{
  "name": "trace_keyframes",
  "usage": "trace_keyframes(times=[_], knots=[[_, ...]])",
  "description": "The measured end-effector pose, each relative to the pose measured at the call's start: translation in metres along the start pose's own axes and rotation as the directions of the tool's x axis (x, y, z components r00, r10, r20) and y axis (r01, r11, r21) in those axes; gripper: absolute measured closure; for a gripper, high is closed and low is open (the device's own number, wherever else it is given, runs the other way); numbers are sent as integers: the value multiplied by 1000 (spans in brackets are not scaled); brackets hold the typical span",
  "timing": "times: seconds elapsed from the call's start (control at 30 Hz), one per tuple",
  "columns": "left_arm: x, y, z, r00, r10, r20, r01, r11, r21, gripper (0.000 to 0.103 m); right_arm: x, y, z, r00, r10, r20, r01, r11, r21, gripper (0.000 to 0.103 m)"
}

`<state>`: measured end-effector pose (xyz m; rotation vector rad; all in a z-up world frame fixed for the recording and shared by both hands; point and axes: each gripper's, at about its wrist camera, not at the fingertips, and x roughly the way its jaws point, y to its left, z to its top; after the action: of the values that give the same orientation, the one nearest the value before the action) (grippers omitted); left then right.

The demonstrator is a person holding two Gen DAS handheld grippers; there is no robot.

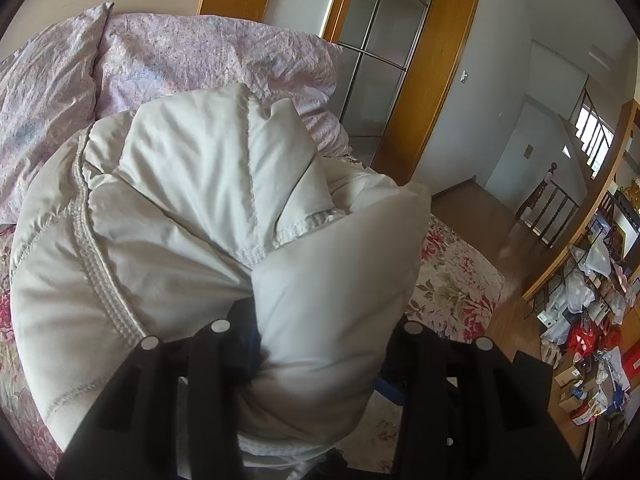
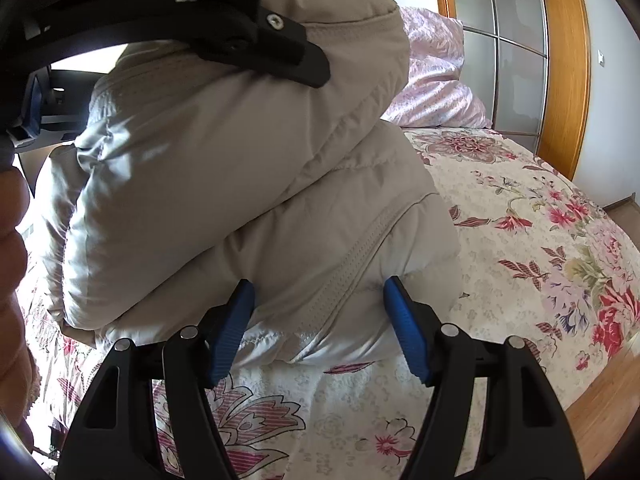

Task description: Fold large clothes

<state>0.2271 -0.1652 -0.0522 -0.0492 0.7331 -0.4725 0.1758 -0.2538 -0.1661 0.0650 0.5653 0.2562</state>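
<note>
A cream puffy down jacket (image 1: 192,216) lies bunched on the flowered bedspread (image 1: 452,280). My left gripper (image 1: 320,344) is shut on a thick fold of the jacket that fills the space between its fingers. In the right wrist view the jacket (image 2: 248,184) is a folded mound on the bedspread (image 2: 520,240). My right gripper (image 2: 318,316) has its blue pads (image 2: 404,328) pressed on either side of the jacket's lower edge near the zipper seam. The left gripper (image 2: 256,36) shows at the top, clamped on the upper fold.
Pink crumpled pillows (image 1: 180,56) lie at the bed's head. A wooden-framed glass door (image 1: 388,52) stands behind. Cluttered bags and boxes (image 1: 592,340) sit on the wooden floor at right. A hand (image 2: 12,272) shows at the left edge.
</note>
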Motion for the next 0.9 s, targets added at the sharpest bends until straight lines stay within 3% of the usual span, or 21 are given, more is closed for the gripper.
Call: trace_keyframes(times=[0.4, 0.5, 0.67, 0.7, 0.8, 0.9], knots=[[22, -11, -5, 999, -5, -42, 7, 999, 50, 60, 4, -5, -5, 1000, -2, -1, 2, 1000, 15, 33], [11, -8, 0, 1000, -20, -9, 21, 1000, 23, 57, 2, -6, -4, 1000, 2, -4, -2, 1000, 20, 33], [-42, 4, 12, 988, -128, 87, 131, 991, -31, 31, 1, -3, -4, 1000, -8, -7, 8, 1000, 13, 32], [-55, 8, 13, 983, -142, 115, 146, 989, -36, 29, 1, -2, -4, 1000, -10, -8, 10, 1000, 12, 32], [-92, 25, 16, 972, -120, 204, 134, 989, -55, 24, 0, -2, -3, 1000, -14, -11, 14, 1000, 12, 31], [-117, 54, 16, 967, -26, 252, 54, 993, -103, 24, 0, -1, -3, 1000, -17, -15, 17, 1000, 12, 31]])
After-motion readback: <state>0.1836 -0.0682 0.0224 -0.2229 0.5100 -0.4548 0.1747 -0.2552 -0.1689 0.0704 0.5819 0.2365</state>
